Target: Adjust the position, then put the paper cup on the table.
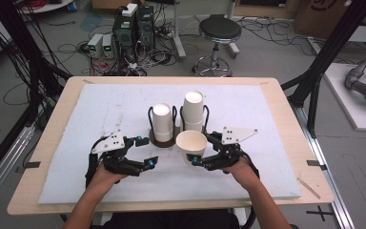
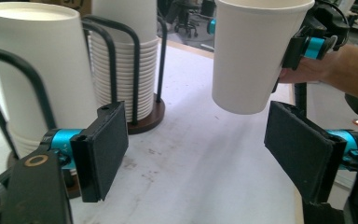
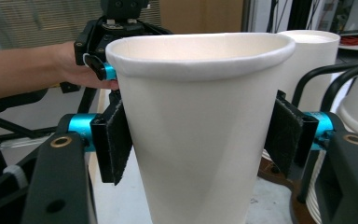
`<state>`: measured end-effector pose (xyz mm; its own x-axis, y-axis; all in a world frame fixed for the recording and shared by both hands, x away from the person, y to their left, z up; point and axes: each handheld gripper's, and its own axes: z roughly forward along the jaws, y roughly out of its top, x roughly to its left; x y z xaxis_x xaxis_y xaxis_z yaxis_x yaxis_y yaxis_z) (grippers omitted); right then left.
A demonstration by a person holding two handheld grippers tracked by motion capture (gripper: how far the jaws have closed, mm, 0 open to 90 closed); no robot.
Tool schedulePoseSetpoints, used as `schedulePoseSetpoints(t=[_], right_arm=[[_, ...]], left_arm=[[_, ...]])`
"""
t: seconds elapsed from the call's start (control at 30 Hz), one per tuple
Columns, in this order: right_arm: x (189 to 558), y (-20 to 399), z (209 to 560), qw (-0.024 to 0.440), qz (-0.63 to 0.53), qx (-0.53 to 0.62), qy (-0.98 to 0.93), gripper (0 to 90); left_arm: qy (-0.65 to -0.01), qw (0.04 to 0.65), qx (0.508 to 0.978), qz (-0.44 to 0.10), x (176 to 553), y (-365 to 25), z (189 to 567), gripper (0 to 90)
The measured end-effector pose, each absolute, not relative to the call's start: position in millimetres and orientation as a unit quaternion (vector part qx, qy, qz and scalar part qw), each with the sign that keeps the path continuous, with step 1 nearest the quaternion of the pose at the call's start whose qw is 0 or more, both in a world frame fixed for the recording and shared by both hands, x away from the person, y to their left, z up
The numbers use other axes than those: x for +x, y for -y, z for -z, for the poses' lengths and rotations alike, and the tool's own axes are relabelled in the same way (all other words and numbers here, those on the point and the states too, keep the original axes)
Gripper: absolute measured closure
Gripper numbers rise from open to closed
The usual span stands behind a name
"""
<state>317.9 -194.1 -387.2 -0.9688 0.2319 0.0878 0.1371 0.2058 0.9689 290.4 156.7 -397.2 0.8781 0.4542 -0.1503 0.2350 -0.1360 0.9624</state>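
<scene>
I see my right gripper [image 1: 199, 149] holding one white paper cup [image 1: 191, 144] by its sides, mouth up, lifted off the white board [image 1: 100, 102]. Its two pads squeeze the cup wall a little way under the rim. My left gripper [image 1: 143, 152] has its jaws wide apart with nothing in them, just left of the cup and not touching it. Right behind the cup stand two black wire holders with upside-down cup stacks, a short stack [image 1: 162, 121] and a tall stack [image 1: 193, 110]. The tall one is very close. The board has lots of bare room near its front and side edges.
</scene>
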Motion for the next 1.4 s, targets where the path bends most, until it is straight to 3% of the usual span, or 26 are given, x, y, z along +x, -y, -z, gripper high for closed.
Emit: schedulePoseSetpoints(t=[0.8,1.4], right_arm=[[315,219,383,0.067,-0.624,0.139,-0.766,32.8],[322,258,381,0.143,-0.610,0.194,-0.755,32.8]], left_arm=[[-0.257,0.620,0.732,-0.115,286,-171,396,21.7],[-0.272,0.627,0.715,-0.150,294,-201,403,21.7]])
